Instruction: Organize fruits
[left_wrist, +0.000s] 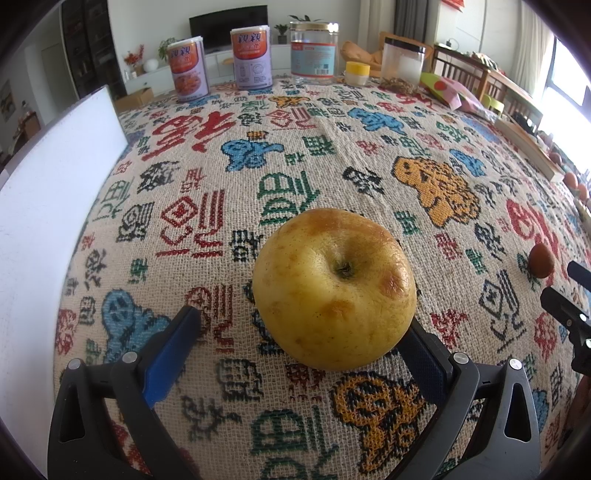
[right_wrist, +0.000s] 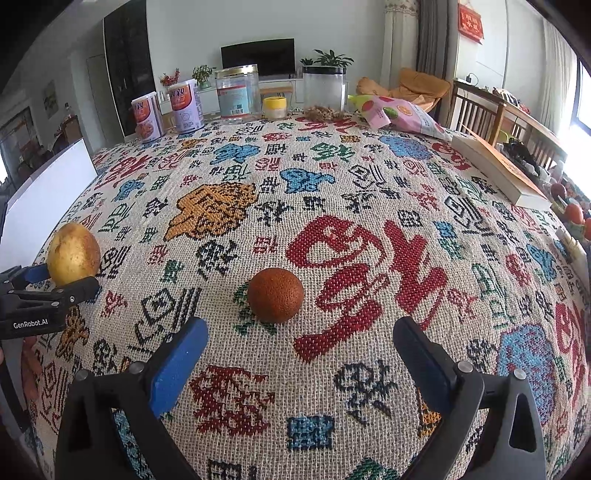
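Item: round yellow apple with brown bruises (left_wrist: 334, 290), resting on the woven cloth printed with red, blue, green and orange characters (left_wrist: 295, 155), stem hollow toward the camera. It sits between the blue pads of the left gripper (left_wrist: 301, 325); jaws spread wide, the right pad touching or just beside the fruit, the left pad apart from it.

Item: small round rust-brown fruit with rough skin (right_wrist: 275, 295), on the cloth just ahead of the right gripper (right_wrist: 301, 341), whose jaws stand wide apart and grip nothing. It lies left of centre in the gap, nearer the left pad.

Writing: "GenRobot.AI" on the black body of the left gripper as the right wrist camera sees it. Two lilac-and-orange tins (left_wrist: 186, 70) bear large Chinese characters; the clear plastic jar with gold lid (left_wrist: 314, 51) carries a barcode label, its text too small to read.

Edges: white panel (left_wrist: 55, 206) along the cloth's left side; pale book (right_wrist: 495, 168) near the right edge; pink snack bag (right_wrist: 399, 114) at the far side. The middle of the cloth lies open between both fruits and the far row of containers.
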